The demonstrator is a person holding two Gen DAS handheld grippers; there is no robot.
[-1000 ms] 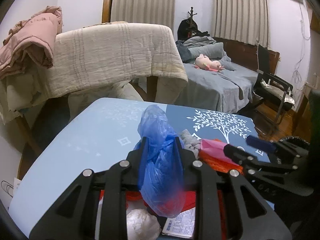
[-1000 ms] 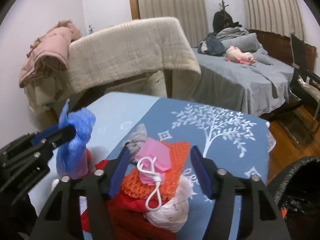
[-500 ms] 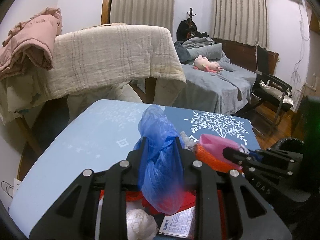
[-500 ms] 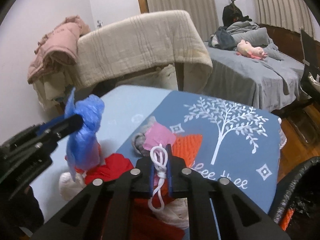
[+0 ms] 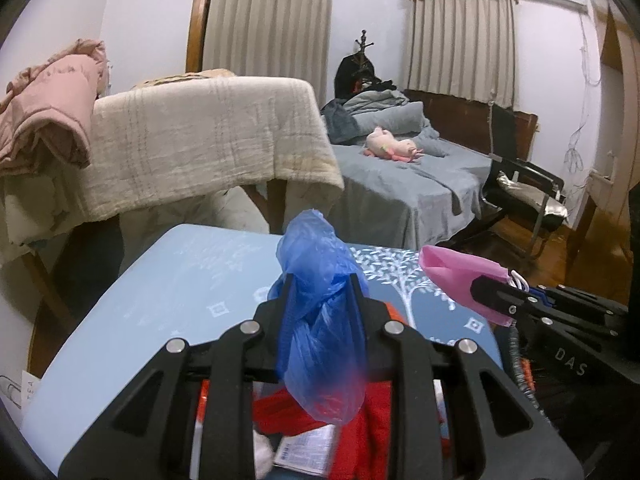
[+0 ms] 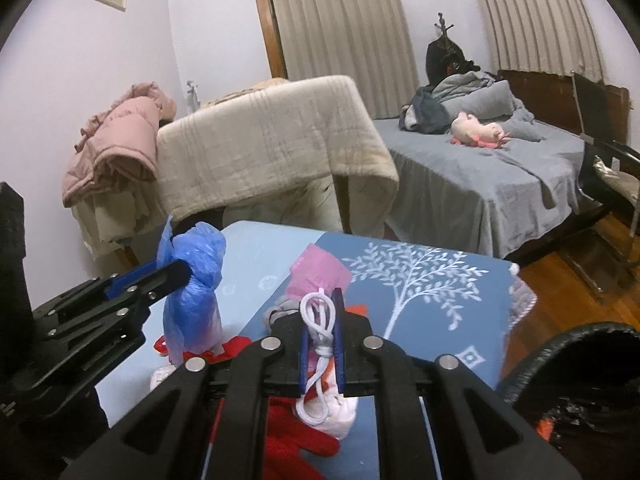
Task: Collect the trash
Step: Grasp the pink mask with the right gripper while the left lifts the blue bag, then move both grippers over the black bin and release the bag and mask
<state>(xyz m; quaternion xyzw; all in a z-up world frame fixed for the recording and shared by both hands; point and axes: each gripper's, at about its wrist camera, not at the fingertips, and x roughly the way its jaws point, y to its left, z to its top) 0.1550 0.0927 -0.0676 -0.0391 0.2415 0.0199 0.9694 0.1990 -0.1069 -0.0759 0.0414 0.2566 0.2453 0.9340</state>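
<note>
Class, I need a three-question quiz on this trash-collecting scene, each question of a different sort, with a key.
1. True or false: the left gripper holds a blue bag.
2. What does the right gripper grip? A) red cloth B) pink mask C) paper
3. Fill in: the black bin sits to the ____ of the table in the right wrist view.

Key: 1 true; 2 B; 3 right

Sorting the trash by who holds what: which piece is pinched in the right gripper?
The pink face mask, clamped by the right gripper with its white ear loop between the pads; the left gripper holds the blue plastic bag.
</note>
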